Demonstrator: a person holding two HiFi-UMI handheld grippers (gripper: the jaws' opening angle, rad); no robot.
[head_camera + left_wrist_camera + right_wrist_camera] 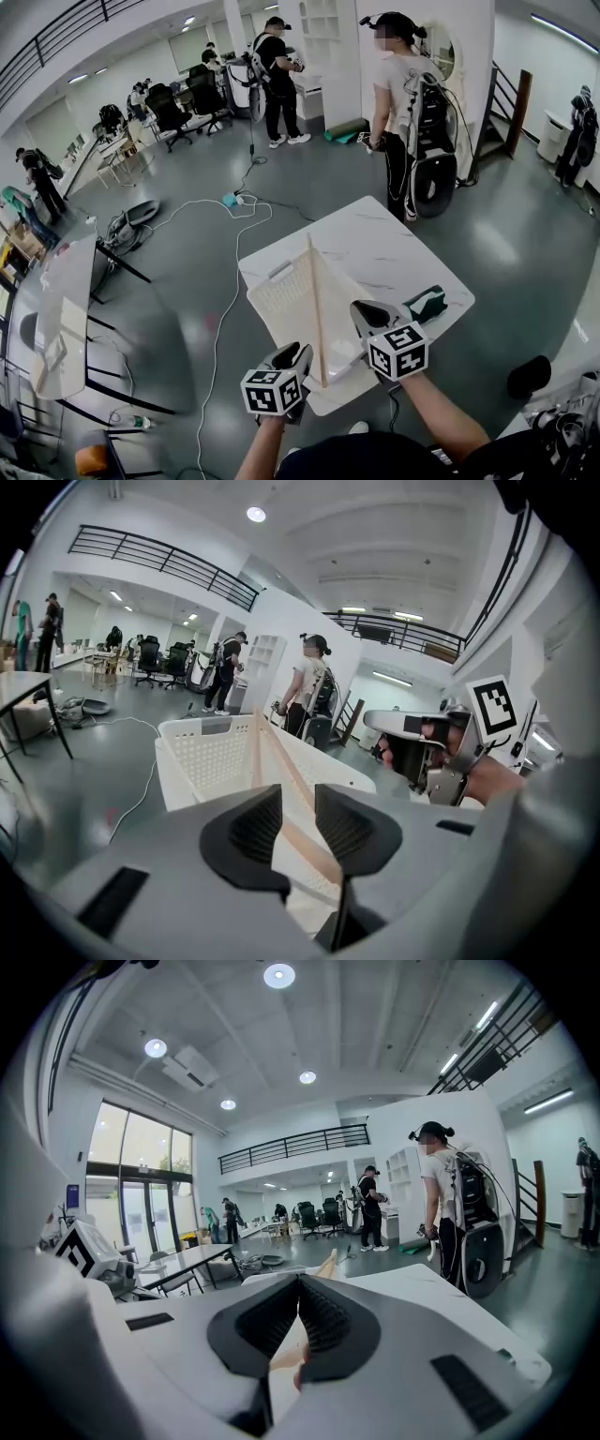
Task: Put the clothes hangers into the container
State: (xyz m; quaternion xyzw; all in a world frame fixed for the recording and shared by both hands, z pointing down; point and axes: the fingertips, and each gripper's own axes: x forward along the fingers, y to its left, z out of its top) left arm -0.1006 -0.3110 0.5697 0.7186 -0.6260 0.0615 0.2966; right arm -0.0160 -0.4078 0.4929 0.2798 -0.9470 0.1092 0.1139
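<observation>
Bottom-centre, the left gripper (289, 358) is holding its jaws apart beside the hanger (317, 300) while the right gripper (369, 317) is pinching it (best, I'd say, lowering it flat into the mid-frame basket (277, 298)).

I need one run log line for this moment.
left gripper open around hanger | right gripper shut on hanger | hanger over basket

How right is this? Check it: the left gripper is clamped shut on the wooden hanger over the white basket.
Wrong on the grip: the left gripper stands open, its jaws apart around the wooden hanger over the white basket. The left gripper view shows it.
</observation>
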